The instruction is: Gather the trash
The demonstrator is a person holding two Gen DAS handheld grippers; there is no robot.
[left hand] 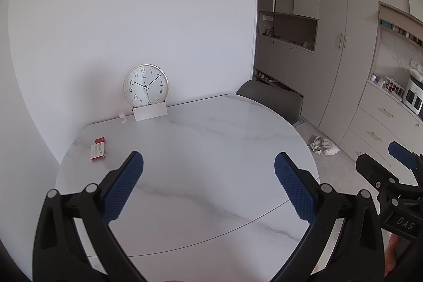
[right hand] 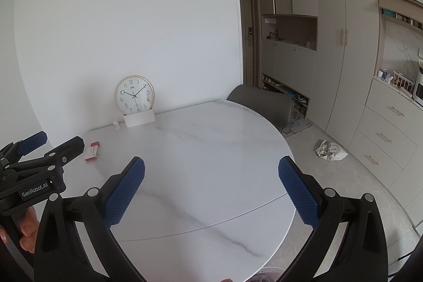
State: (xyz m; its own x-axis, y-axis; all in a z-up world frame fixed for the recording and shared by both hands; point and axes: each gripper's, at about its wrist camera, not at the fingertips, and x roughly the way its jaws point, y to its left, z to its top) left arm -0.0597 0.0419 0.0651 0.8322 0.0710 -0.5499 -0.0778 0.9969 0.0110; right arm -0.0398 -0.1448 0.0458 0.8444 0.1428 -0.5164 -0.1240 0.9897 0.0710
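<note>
A white marble table (left hand: 211,149) fills the frame's centre, mostly bare. At its far left edge stand a clock (left hand: 145,85), card (left hand: 150,111) and small red box (left hand: 98,148); a chair (left hand: 275,99) blocks upper right.

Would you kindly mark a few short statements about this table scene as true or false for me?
1. Both grippers, left gripper and right gripper, have their jaws wide apart and hold nothing. True.
2. The clock lies flat on the table. False: it stands upright against the wall.
3. A crumpled bag lies on the floor beside the table. True.
4. The red and white box sits on the chair. False: it lies on the table.
</note>
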